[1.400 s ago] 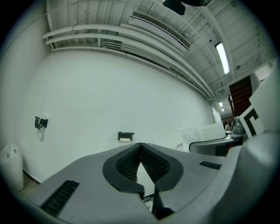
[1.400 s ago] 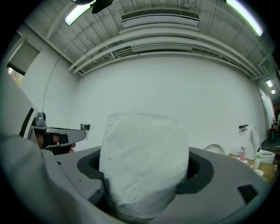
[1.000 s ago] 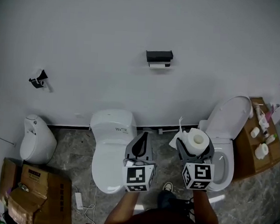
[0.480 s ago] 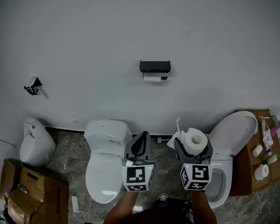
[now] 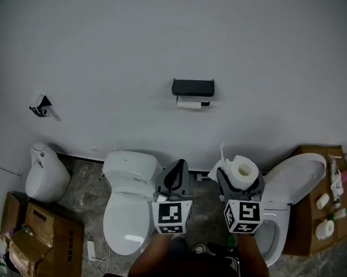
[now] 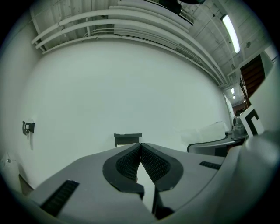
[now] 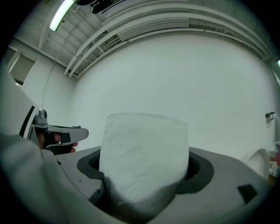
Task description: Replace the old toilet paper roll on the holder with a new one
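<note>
Near end: left gripper (image 5: 180,165) has its jaws pressed together, nothing in them. Right gripper (image 5: 241,181) is clamped on the new roll (image 5: 244,168), pads on its sides, roll upright with the core hole facing up. Both tools point level at the wall (image 5: 108,55), side by side, above the floor gap between the left toilet (image 5: 125,214) (lid down) and the right toilet (image 5: 300,172) (lid up).

Far end: holder (image 5: 192,87) is on the wall, well apart from both tools, ahead and higher. Old roll (image 5: 189,104) hangs just under its black cover, thin, long axis along the wall, left-right.

Key relation: holder sits almost dead ahead of the left gripper and off to the left of the right one. So the empty left tool looks best lined up to pull the old roll. New roll's axis is vertical now; I reckon it needs a quarter turn to match the holder.

Views: left gripper view puts the holder right above the closed jaw tips, but the old roll is too small to make out there. Right gripper view is filled by the new roll, which hides the holder. Only head view shows the old roll and the core hole.
</note>
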`<action>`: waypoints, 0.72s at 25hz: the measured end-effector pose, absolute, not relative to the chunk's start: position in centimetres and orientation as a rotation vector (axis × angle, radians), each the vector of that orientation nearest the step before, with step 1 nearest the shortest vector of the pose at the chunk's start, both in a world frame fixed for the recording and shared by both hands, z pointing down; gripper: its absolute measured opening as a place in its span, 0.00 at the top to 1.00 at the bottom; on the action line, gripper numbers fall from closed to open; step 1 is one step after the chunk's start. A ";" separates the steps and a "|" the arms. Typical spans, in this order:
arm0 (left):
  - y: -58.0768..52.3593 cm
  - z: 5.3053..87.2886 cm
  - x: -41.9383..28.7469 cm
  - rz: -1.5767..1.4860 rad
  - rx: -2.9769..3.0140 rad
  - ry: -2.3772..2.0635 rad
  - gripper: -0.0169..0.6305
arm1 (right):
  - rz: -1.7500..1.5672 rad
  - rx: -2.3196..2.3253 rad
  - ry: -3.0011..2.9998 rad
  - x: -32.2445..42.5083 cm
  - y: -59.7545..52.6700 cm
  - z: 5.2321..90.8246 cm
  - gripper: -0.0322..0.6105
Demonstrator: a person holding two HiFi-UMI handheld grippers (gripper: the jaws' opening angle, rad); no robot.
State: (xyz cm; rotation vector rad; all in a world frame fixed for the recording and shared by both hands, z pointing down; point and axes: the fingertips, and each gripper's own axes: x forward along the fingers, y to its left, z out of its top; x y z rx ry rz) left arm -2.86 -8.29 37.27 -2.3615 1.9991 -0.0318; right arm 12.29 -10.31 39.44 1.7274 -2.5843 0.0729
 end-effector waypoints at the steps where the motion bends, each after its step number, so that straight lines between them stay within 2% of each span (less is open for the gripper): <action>1: -9.0 37.4 -3.0 -0.036 -2.358 1.998 0.95 | 0.073 1.726 -2.584 12.1 -11.0 39.6 0.24; 18: -24.5 37.6 -9.5 -0.004 -2.451 1.900 0.95 | 0.023 1.771 -2.472 5.0 -24.9 39.3 0.24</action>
